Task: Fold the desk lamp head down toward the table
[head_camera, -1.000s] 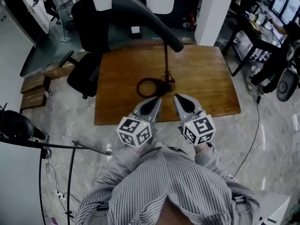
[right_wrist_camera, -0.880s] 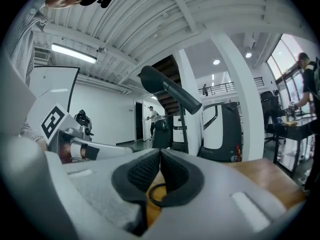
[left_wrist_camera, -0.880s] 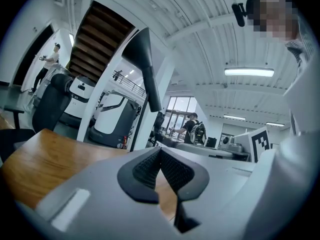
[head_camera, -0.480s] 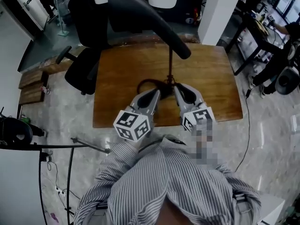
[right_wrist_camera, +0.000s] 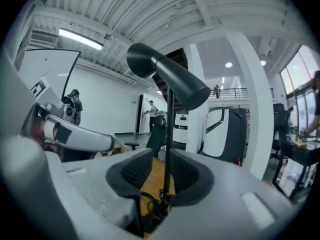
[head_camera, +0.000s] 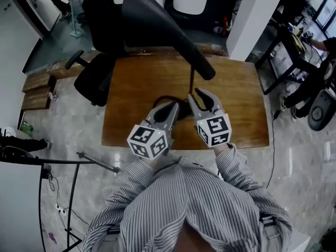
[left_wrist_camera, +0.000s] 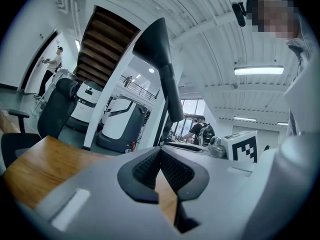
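Approach step – lamp head (head_camera: 160,28) raised above worktop (head_camera: 128,96), unfolded. Your right gripper (head_camera: 202,98) fingers just opened wide, lamp stem (right_wrist_camera: 169,129) between, ungripped; left gripper (head_camera: 172,108) fingers shut, empty. Next, likely – clamp stem, then press head down

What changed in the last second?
The left hand-held gripper and right hand-held gripper both moved forward toward the lamp stem. The right one's jaws have just been opening, the stem now between them. The left stayed shut; the lamp head is still raised.
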### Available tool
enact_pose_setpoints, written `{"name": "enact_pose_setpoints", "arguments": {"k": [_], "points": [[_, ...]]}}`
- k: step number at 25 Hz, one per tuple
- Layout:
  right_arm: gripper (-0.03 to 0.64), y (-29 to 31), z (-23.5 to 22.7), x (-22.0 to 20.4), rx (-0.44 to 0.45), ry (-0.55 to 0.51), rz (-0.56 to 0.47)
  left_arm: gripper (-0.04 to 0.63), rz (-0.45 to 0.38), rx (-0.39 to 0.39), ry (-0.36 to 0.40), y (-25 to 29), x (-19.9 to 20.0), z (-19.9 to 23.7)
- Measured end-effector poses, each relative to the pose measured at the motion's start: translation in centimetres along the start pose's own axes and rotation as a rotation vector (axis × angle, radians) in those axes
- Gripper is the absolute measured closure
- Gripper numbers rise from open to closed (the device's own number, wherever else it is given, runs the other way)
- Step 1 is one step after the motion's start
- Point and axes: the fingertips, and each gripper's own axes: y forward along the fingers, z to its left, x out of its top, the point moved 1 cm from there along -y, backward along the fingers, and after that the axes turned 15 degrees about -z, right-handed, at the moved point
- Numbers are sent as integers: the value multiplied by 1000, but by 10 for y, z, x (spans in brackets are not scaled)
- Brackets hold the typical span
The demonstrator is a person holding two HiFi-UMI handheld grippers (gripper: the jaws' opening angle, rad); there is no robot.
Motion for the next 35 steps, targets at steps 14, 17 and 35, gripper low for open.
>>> {"name": "enact_pose_setpoints", "arguments": {"k": [14,17,35], "points": [[577,33,-13,-4,-14,4,-26,592,-20,56,81,6,20,19],[577,33,-12,-5,-8,8,-29,592,-69,49,130,6,44,20],[577,35,-14,-4,20,25,-23,474,-300,-15,526,6,226,25]]}}
